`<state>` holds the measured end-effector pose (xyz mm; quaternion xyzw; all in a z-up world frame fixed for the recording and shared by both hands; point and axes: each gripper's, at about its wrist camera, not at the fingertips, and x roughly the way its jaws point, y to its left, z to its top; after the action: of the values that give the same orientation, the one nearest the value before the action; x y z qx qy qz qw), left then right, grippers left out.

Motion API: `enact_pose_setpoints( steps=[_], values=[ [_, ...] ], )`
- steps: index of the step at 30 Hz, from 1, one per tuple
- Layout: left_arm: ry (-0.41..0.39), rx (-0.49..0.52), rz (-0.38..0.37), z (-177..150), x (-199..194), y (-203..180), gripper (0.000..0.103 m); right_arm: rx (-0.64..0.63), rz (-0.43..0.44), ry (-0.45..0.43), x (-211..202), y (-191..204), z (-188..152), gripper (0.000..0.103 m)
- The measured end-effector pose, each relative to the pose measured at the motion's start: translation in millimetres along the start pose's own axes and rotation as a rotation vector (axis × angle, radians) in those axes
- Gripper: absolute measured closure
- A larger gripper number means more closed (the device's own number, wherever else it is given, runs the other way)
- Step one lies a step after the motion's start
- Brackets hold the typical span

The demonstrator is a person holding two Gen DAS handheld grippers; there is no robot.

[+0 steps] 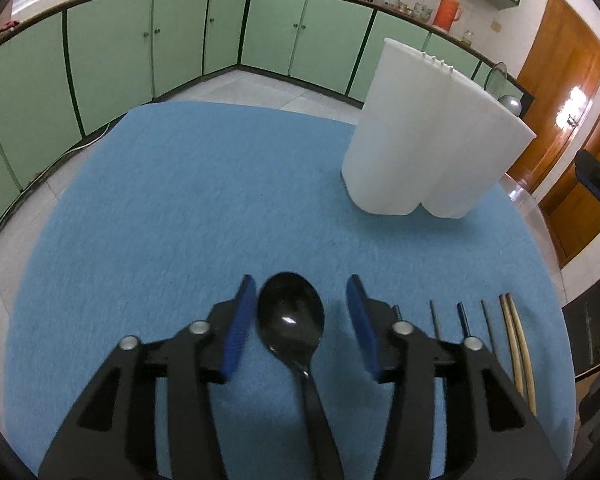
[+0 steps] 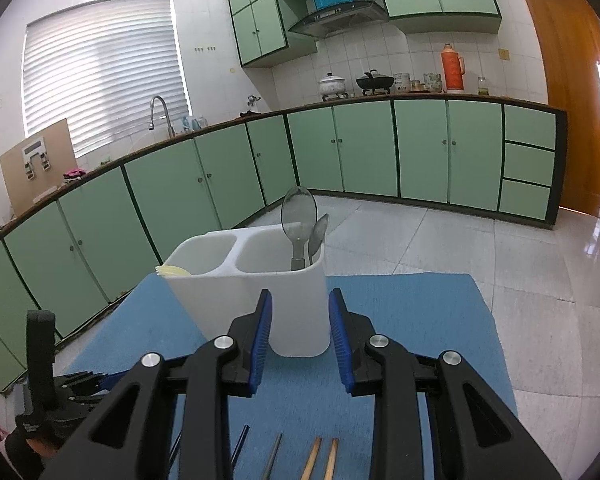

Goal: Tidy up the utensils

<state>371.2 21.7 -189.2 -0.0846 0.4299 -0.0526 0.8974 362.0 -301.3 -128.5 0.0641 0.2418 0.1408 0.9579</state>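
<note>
A black spoon lies on the blue mat, its bowl between the fingers of my open left gripper, which is not touching it. To its right lie several dark and metal chopsticks and a wooden pair. A white two-compartment holder stands at the far right of the mat. In the right wrist view my open, empty right gripper hovers near the holder, which holds two spoons in its right compartment. Chopsticks lie below it.
The left gripper's body shows at the lower left of the right wrist view. Green kitchen cabinets run around the room, with pots and a thermos on the counter. A wooden door is at right.
</note>
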Motion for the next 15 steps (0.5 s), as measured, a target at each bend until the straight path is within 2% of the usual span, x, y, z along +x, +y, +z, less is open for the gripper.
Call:
enact_pose_setpoints(
  steps=[1,5,11,15],
  values=[
    [0.004,-0.002,0.004,-0.2,-1.4,1.1,0.049,0.000,0.000,-0.001,0.2,0.8,-1.2,0.074],
    [0.002,-0.013,0.011,-8.0,-5.0,4.3,0.049,-0.007,-0.001,-0.002,0.7,1.4,-3.2,0.074],
    [0.002,-0.021,0.001,-9.5,-7.6,10.6,0.059,-0.016,-0.001,-0.001,0.8,5.5,-6.1,0.074],
    [0.007,-0.008,-0.016,-7.3,-6.7,6.7,0.074,-0.017,-0.002,0.000,0.4,6.5,-5.2,0.074]
  ],
)
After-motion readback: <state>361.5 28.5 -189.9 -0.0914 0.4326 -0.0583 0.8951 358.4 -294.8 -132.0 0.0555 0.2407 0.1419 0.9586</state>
